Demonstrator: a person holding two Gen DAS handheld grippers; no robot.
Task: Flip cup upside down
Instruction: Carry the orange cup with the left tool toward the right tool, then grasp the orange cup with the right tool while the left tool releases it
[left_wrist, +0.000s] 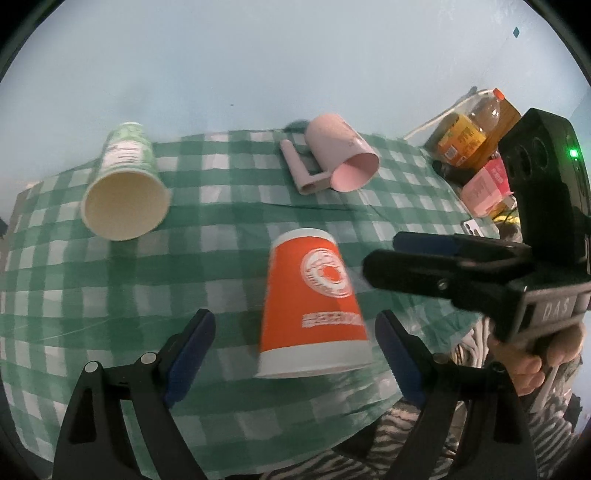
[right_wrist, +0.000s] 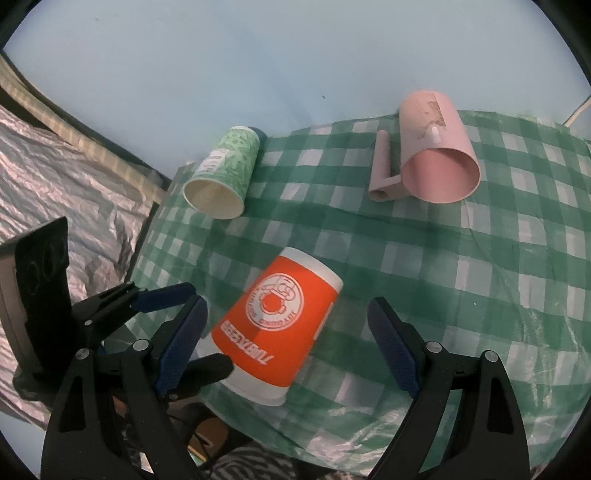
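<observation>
An orange paper cup (left_wrist: 314, 306) stands upside down, rim on the green checked tablecloth (left_wrist: 221, 229), near the front edge. It also shows in the right wrist view (right_wrist: 280, 325), tilted in the picture. My left gripper (left_wrist: 295, 350) is open, its fingers either side of the cup and not touching it. My right gripper (right_wrist: 288, 339) is open too, its fingers wide around the cup. It shows in the left wrist view (left_wrist: 384, 254) just right of the cup. The left gripper shows in the right wrist view (right_wrist: 207, 328), at the cup's left.
A green paper cup (left_wrist: 123, 184) lies on its side at the left, mouth toward me. A pink mug (left_wrist: 341, 158) with a handle lies on its side at the back. A bottle (left_wrist: 469, 129) and pink boxes (left_wrist: 484, 184) sit at the far right. The table's front edge is close.
</observation>
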